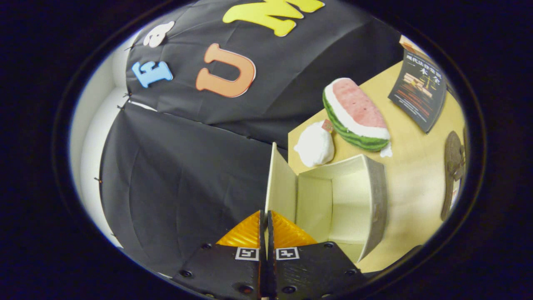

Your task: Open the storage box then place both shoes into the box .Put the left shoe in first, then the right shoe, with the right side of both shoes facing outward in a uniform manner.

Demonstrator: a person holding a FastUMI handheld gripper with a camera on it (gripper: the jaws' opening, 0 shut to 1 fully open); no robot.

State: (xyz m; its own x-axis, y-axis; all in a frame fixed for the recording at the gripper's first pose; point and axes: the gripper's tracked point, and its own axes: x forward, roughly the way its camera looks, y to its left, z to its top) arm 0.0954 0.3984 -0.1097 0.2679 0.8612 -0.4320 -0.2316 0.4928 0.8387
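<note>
Jaws pressed together on the lid's (280, 183) thin edge, holding it upright. Box (377, 200) sits open and empty on the desk (412, 175). One shoe (453, 166) lies well beyond; looks light, soft — grip at heel collar.

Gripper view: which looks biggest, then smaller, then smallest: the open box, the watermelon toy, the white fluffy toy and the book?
1. Open box, though it sits nearest the camera.
2. Watermelon toy and book look about alike; I would not rank them.
3. White fluffy toy.
The gripper pinches the box's lid.
</note>
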